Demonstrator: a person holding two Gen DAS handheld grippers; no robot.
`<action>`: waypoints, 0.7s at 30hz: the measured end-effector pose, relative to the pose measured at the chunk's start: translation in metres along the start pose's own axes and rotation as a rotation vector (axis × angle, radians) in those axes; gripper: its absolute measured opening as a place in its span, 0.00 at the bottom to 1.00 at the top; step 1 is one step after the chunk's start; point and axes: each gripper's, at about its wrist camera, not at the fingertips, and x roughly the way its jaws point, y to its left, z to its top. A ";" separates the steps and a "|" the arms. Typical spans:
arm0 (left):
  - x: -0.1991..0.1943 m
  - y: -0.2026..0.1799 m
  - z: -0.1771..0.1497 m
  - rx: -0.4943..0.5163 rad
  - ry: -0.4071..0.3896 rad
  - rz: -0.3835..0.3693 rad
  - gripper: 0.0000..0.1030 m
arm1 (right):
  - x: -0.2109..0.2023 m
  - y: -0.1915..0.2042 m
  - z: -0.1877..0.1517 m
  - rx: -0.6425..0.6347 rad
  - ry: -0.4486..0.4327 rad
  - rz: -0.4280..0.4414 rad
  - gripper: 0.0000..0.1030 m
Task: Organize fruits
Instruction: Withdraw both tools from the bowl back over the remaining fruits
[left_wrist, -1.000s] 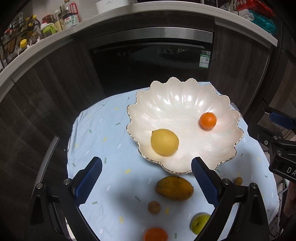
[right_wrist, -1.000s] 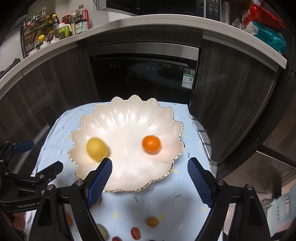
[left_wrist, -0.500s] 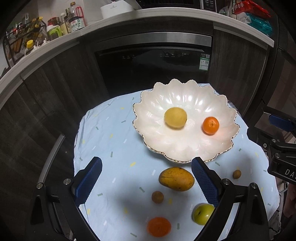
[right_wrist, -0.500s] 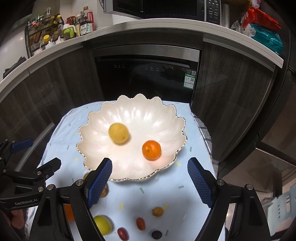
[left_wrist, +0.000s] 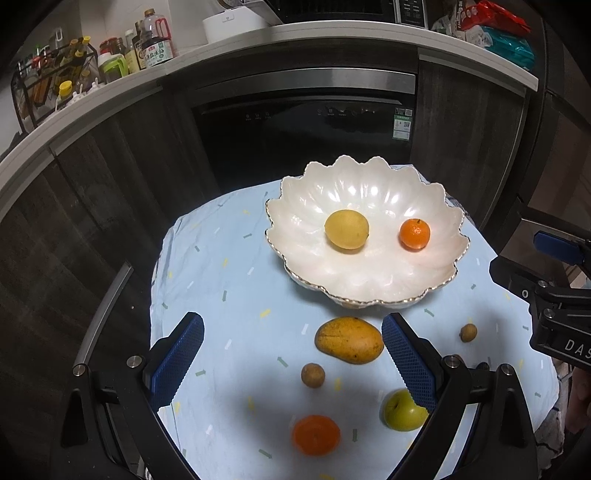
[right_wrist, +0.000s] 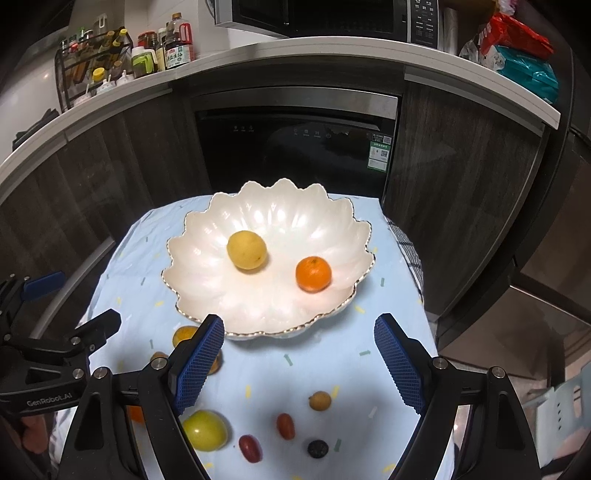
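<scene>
A dark oven front (left_wrist: 306, 140) backs the small worktop (left_wrist: 221, 280), draped in pale blue cloth. The white scalloped bowl (left_wrist: 321, 266) sits toward the far edge, holding a lemon (left_wrist: 346, 229) and a small orange (left_wrist: 414, 234) (well apart). Nearer, a mango (left_wrist: 349, 345), green apple (left_wrist: 400, 411) and larger orange (left_wrist: 316, 435) lie loose on the cloth. The left gripper (left_wrist: 291, 362) and right gripper (right_wrist: 299, 362) both hover spread wide, empty. The cloth's left side lies bare.

Table under a pale blue cloth (left_wrist: 229, 295) bearing a white bowl (left_wrist: 295, 236), mango (left_wrist: 349, 345), orange (left_wrist: 316, 434), green apple (left_wrist: 400, 413) and small fruits.
</scene>
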 end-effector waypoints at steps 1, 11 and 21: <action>0.000 0.000 -0.002 0.001 0.000 0.000 0.96 | 0.000 0.000 -0.001 -0.002 0.001 0.002 0.82; -0.001 -0.001 -0.026 0.001 0.013 0.000 0.94 | -0.003 0.007 -0.021 -0.024 0.008 0.012 0.81; -0.005 -0.004 -0.043 0.003 0.003 0.014 0.89 | -0.002 0.013 -0.042 -0.028 0.033 0.035 0.76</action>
